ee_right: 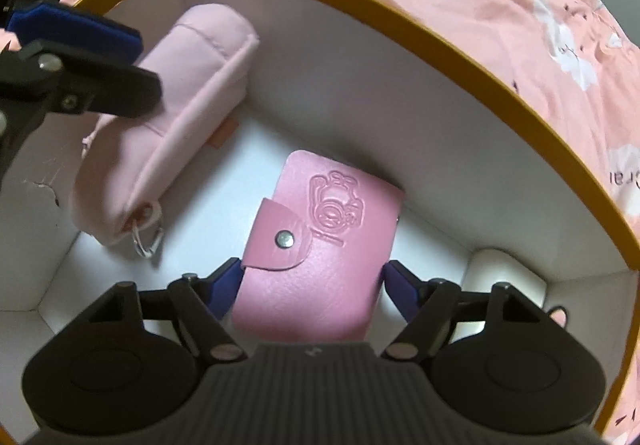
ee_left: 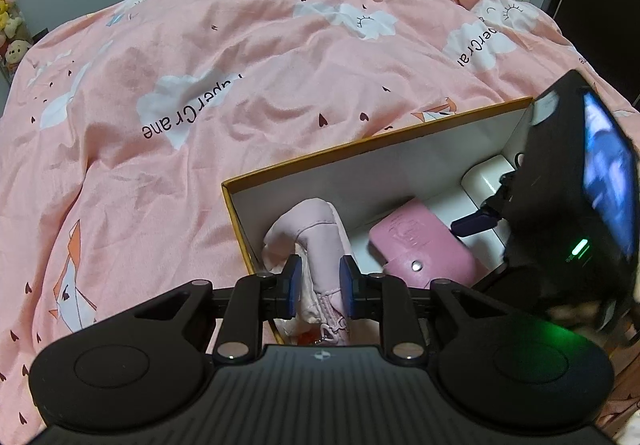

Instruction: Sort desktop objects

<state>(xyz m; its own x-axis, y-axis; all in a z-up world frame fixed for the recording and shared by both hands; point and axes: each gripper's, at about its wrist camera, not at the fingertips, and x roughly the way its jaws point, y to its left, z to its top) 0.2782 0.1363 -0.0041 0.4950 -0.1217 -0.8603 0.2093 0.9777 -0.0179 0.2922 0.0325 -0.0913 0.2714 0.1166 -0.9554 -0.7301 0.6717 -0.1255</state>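
Observation:
A white box with an orange rim (ee_left: 360,143) (ee_right: 440,41) sits on the pink bedspread. Inside lie a pale pink zip pouch (ee_left: 320,233) (ee_right: 188,105) and a pink snap wallet (ee_left: 424,245) (ee_right: 320,245). My left gripper (ee_left: 320,285) is over the box with its blue pads on either side of the pouch, touching or nearly touching it; it also shows in the right wrist view (ee_right: 80,33). My right gripper (ee_right: 312,289) straddles the wallet with its fingers a little apart from the wallet's sides; its body shows in the left wrist view (ee_left: 580,185).
A white charger-like block (ee_left: 488,177) (ee_right: 504,277) lies in the box's far corner. The pink bedspread (ee_left: 240,65) spreads all around the box. Soft toys (ee_left: 12,29) stand at the far left edge.

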